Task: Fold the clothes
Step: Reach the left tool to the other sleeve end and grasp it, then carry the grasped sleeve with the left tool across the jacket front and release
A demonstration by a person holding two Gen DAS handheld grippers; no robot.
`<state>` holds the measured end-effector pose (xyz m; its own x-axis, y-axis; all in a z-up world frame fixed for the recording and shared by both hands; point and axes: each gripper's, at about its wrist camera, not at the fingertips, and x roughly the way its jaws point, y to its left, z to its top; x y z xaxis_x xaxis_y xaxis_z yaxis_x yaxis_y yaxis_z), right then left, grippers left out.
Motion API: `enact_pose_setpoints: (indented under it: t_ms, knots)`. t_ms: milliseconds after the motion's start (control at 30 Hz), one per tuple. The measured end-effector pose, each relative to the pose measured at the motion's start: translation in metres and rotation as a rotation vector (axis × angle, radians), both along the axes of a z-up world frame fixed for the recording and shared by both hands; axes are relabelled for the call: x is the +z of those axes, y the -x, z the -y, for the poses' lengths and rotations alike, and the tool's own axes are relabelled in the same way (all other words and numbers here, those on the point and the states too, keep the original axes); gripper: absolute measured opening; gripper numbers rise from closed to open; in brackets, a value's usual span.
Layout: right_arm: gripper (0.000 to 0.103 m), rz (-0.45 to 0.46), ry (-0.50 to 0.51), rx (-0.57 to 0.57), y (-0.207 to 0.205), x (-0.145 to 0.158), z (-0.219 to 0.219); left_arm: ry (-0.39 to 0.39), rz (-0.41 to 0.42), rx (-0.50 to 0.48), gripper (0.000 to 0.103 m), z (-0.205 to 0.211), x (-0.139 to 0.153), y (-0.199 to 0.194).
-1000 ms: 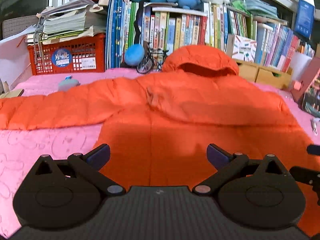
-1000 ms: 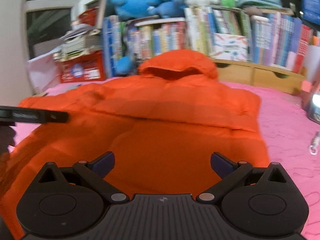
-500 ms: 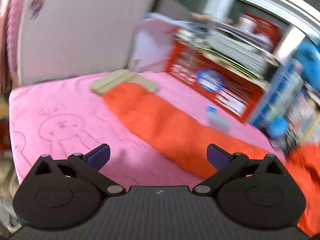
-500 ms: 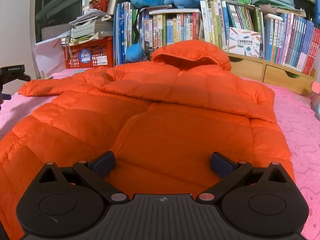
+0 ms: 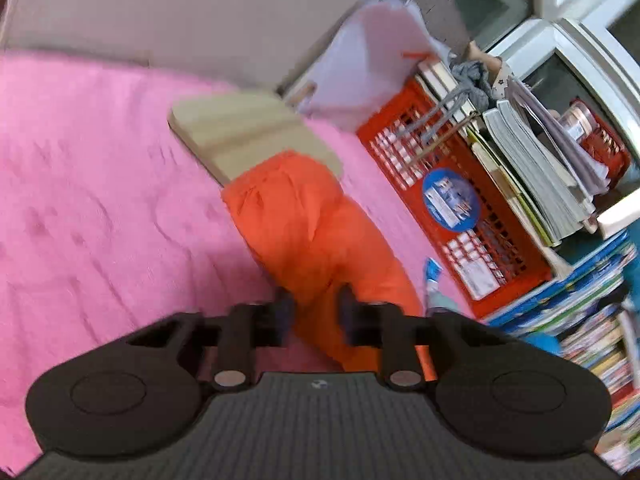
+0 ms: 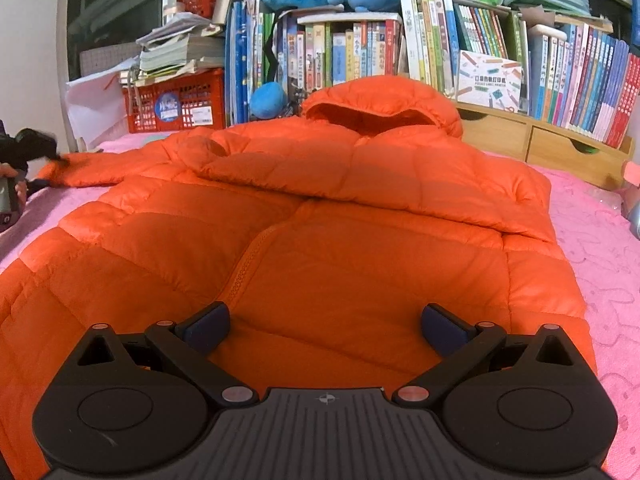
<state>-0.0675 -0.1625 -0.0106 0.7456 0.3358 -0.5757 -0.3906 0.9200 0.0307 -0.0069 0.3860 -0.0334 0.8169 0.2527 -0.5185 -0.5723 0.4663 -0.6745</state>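
Your left gripper had just closed on the sleeve of the orange jacket, with the two dark fingers drawn in tight and a fold of the orange fabric pinched between them. The sleeve ran away from the fingertips across the pink blanket, and its cuff lay over the near end of a pale wooden board. A red crate stacked with books and papers stood beside the sleeve, off to the right in the left wrist view, which was tilted and somewhat blurred.

Your right gripper hovered with its fingers spread wide and nothing between the pads. The jacket's lower body lay directly beneath and ahead of that gap, and I cannot tell whether the fingertips touched the fabric. The jacket was spread flat on the blanket, its hood at the far end toward the bookshelf. In the right wrist view the sleeve stretched out to the left, where your left gripper showed at the picture's edge against the cuff end, with a bit of your hand just below it
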Motion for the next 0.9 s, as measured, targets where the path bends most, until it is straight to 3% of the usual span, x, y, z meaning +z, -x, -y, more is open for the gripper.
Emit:
enact_pose_setpoints:
  t_ms: [100, 267, 467, 600, 700, 800, 900]
  knots:
    - [0.103, 0.001, -0.007, -0.001, 0.0, 0.0, 0.0, -0.04, 0.05, -0.075, 0.01, 0.015, 0.011, -0.001]
    - [0.103, 0.003, -0.033, -0.003, 0.0, 0.0, 0.003, -0.21, 0.18, -0.246, 0.008, 0.075, 0.064, -0.017]
    - [0.103, 0.003, -0.1, -0.012, 0.0, 0.001, 0.012, -0.43, 0.36, -0.574, 0.008, 0.206, 0.129, -0.045]
    - [0.103, 0.0, -0.141, -0.017, -0.001, 0.002, 0.018, -0.574, 0.365, -0.835, 0.011, 0.309, 0.128, -0.065]
    - [0.103, -0.003, -0.157, -0.017, -0.001, 0.002, 0.02, -0.625, 0.256, -0.99, 0.017, 0.362, 0.101, -0.078]
    - [0.103, -0.004, -0.168, -0.017, -0.001, 0.003, 0.021, -0.651, 0.149, -1.097, 0.02, 0.391, 0.074, -0.082]
    - [0.103, -0.005, -0.182, -0.017, 0.0, 0.003, 0.022, -0.697, 0.116, -1.133, 0.03, 0.396, 0.061, -0.064]
